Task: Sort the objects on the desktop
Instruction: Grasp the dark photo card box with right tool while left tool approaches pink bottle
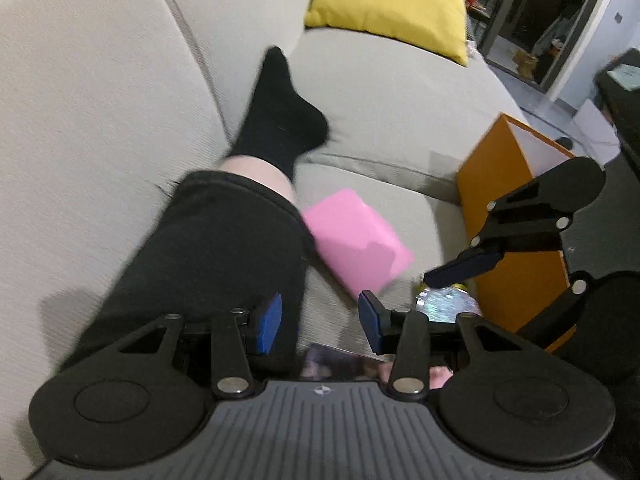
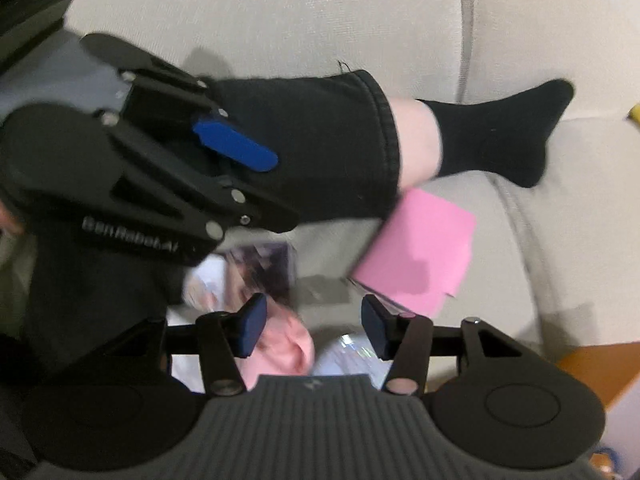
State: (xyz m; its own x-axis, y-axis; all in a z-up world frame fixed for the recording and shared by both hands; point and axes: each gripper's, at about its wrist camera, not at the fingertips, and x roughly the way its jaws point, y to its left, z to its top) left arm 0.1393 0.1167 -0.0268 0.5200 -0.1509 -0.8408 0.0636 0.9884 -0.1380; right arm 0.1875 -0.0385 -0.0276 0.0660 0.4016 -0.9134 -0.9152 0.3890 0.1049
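Pink notepad [image 1: 354, 240], yellow cushion [image 1: 390, 4], orange box [image 1: 508, 216] — beige sofa [image 1: 100, 120]

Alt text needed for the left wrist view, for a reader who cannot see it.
The left gripper hangs open and empty over a beige sofa, above a pink notepad lying beside a person's leg in a black sock. The right gripper reaches in beside an orange box; a yellow cushion sits behind.

Black sock [image 1: 280, 120], black trouser leg [image 1: 224, 256]; black gripper [image 1: 320, 322], blue jaws.
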